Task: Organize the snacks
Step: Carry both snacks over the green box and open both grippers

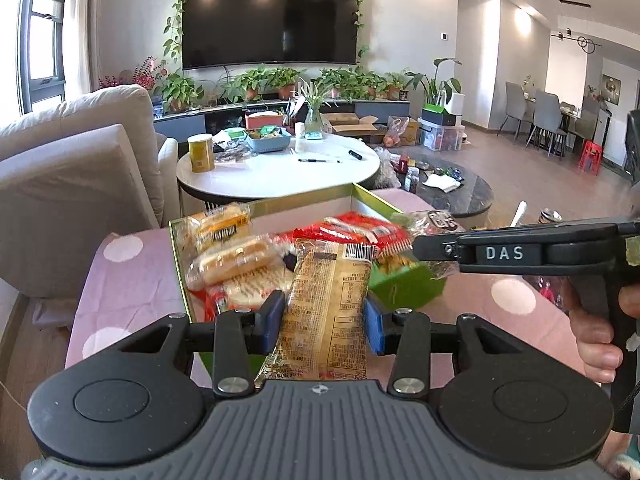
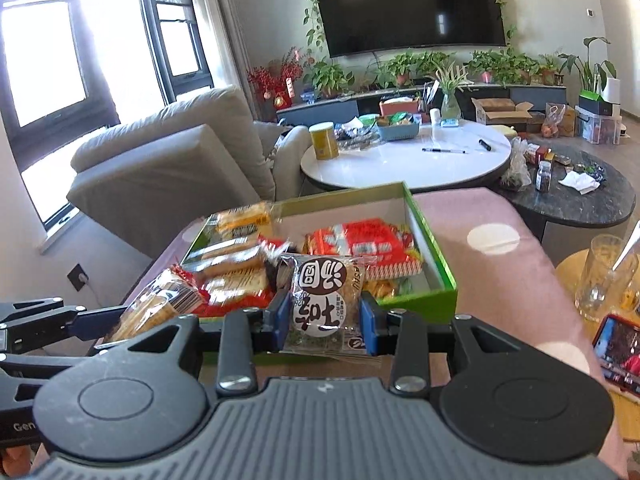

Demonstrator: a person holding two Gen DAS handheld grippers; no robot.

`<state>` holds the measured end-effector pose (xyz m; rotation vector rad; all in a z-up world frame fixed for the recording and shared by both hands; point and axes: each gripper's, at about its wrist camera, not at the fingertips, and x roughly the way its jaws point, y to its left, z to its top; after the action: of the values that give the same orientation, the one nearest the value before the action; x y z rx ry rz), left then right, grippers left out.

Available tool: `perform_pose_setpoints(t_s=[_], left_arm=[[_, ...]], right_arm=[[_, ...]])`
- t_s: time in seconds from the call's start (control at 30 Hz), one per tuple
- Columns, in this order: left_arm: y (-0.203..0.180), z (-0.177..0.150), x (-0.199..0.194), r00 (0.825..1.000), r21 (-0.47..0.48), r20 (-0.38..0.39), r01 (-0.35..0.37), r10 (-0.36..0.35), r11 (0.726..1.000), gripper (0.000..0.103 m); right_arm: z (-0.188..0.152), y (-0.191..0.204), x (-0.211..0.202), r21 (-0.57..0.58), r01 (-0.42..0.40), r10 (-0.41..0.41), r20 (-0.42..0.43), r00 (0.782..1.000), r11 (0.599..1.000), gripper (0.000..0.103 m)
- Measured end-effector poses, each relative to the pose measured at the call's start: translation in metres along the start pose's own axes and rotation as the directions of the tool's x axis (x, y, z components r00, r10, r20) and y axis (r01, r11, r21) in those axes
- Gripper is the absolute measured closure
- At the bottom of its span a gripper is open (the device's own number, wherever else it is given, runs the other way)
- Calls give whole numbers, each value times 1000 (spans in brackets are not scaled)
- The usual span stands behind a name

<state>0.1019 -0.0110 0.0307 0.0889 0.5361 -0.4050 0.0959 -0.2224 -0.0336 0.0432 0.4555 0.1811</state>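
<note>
Snack packets are lying heaped in the green box (image 2: 436, 276) on the pink spotted cloth (image 2: 492, 216). Left gripper (image 1: 325, 316) is clamping a tan bread packet (image 1: 328, 296), long axis pointing boxward; right gripper (image 2: 325, 320) is pinching a round-logo packet (image 2: 324, 296) above the box's near edge.

- Left wrist view: mounted behind the left hand-held gripper (image 1: 325, 312), looking forward and slightly down along its fingers — close above the green box (image 1: 404, 282).
- Right wrist view: same mounting on the right hand-held gripper (image 2: 325, 316), facing the same way from further right.
- Shared field: the green box, round white tabletop (image 1: 276, 176), sofa (image 1: 80, 176) and wall television (image 1: 270, 18) — each view also catches the other gripper.
</note>
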Motion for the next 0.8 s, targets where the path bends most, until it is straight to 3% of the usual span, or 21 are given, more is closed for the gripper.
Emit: perform_pose_setpoints(t_s=[0.47, 0.8], left_arm=[[15, 41, 51, 1000, -42, 0, -11, 11, 999, 64], [27, 59, 89, 1000, -56, -19, -16, 15, 998, 64]], right_arm=[[27, -6, 29, 0, -6, 6, 20, 1000, 1000, 58], [49, -19, 52, -4, 41, -41, 22, 999, 999, 58]])
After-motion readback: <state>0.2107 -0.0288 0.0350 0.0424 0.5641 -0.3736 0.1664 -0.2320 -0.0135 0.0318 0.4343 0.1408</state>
